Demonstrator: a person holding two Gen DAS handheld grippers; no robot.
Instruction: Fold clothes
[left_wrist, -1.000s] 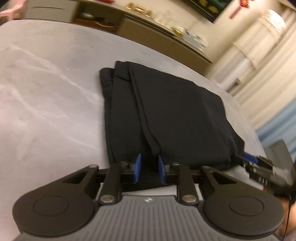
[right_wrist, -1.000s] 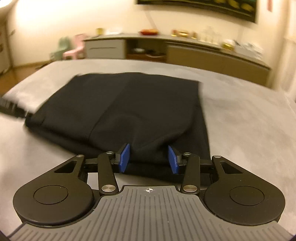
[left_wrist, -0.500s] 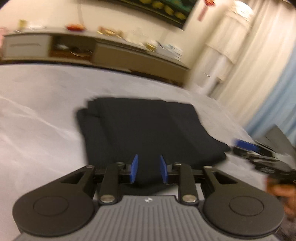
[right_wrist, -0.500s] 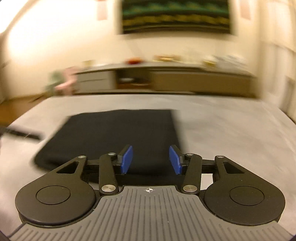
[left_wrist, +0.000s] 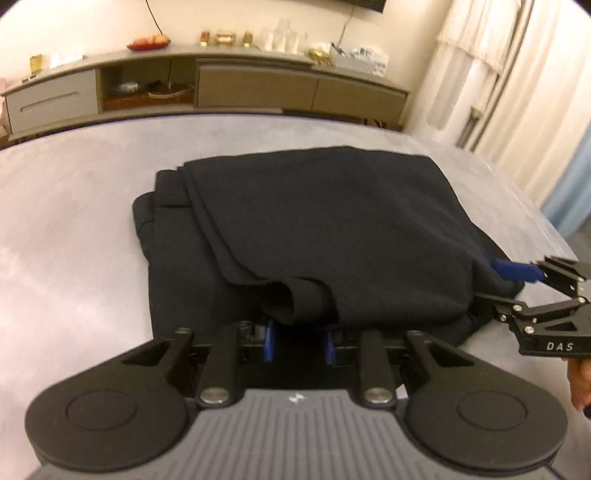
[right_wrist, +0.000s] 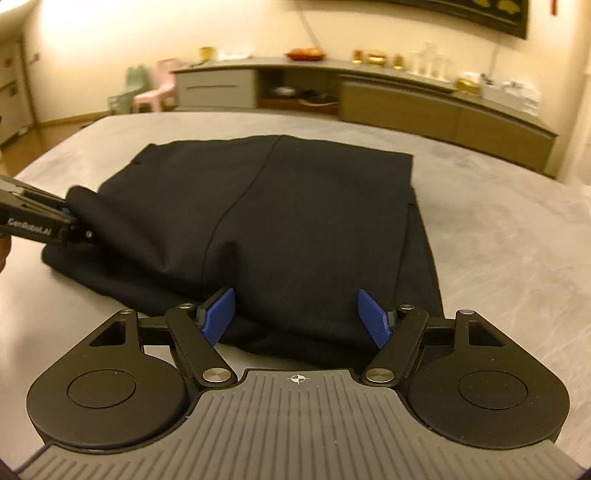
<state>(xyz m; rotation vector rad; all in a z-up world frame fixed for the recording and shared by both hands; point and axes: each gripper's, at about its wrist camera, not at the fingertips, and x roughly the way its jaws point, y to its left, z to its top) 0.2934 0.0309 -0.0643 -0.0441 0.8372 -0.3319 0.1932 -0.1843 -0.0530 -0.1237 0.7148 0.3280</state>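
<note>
We see a folded black garment (left_wrist: 332, 229) lying on a pale grey table (left_wrist: 74, 229), its layered edges stacked along the left side in the left wrist view. The left gripper (left_wrist: 298, 345) sits at the near edge of the cloth, its blue pads set a little apart; a loose fold of fabric droops over and between them, and we cannot tell whether they pinch it, the tips being half hidden. In the right wrist view, the right gripper (right_wrist: 297, 319) spreads its blue pads wide on either side of the garment's near edge, clasping nothing. The same tool shows at the right of the left wrist view, one blue pad (left_wrist: 515, 271) resting against the cloth's right corner, with part of a hand (left_wrist: 578, 380) behind it. Beyond the far side of the table runs a long low cabinet (right_wrist: 406, 99) carrying a red dish (right_wrist: 306, 54) and small gold ornaments (right_wrist: 376, 59). Two small plastic chairs (right_wrist: 147, 92), one pink and one green, stand at the far left. Pale curtains (left_wrist: 517, 74) hang at the far right.
</note>
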